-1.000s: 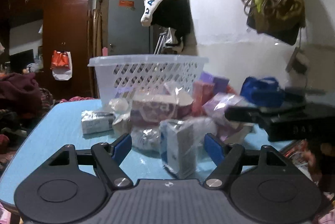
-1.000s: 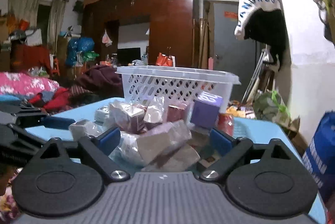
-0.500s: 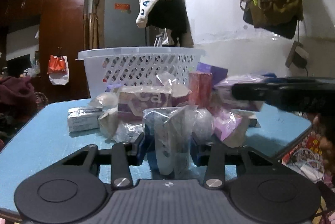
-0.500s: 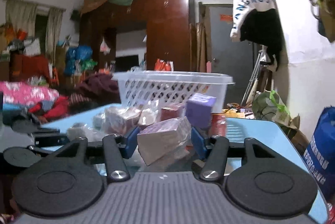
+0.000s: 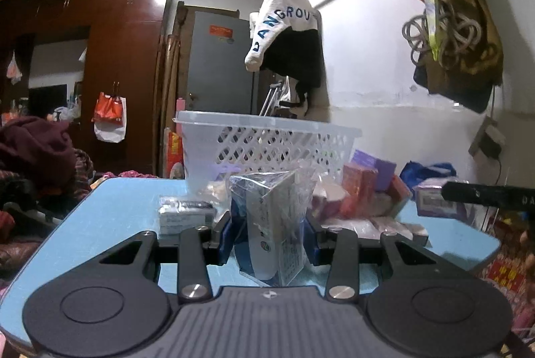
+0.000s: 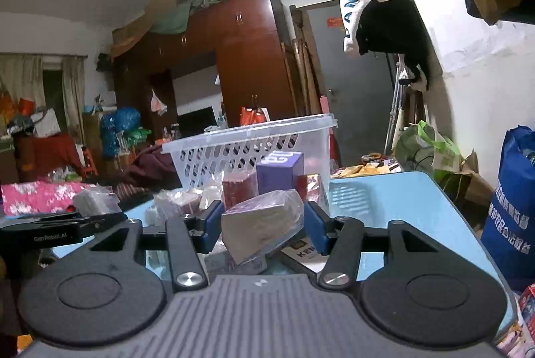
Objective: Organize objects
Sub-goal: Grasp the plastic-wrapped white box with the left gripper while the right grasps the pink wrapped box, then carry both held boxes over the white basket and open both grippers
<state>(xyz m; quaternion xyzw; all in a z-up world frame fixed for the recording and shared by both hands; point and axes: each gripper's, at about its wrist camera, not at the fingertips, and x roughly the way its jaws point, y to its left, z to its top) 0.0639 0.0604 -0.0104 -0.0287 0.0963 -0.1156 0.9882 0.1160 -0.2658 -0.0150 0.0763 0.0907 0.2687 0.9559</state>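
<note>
A blue and white box in clear wrap (image 5: 274, 211) stands upright between the pads of my left gripper (image 5: 269, 237), which is shut on it over the blue table (image 5: 117, 207). My right gripper (image 6: 264, 224) has a tilted purple-grey wrapped box (image 6: 257, 217) between its pads; its jaws are still closing and press on the wrap. Behind both lies a pile of small packages, among them a purple box (image 6: 279, 170) and a red box (image 6: 239, 191). The white lattice basket (image 5: 267, 127) stands at the table's far side, behind the pile.
In the left wrist view the right gripper's black finger (image 5: 488, 194) reaches in from the right. A blue bag (image 6: 511, 207) stands beyond the table's right edge. Clothes hang on the white wall (image 5: 384, 74). A brown wardrobe (image 5: 123, 74) and heaped clothes fill the left.
Both grippers went from wide open around their packages to closed on them. The left one now holds its box higher and nearer the camera. The right view has rolled, tilting the basket.
</note>
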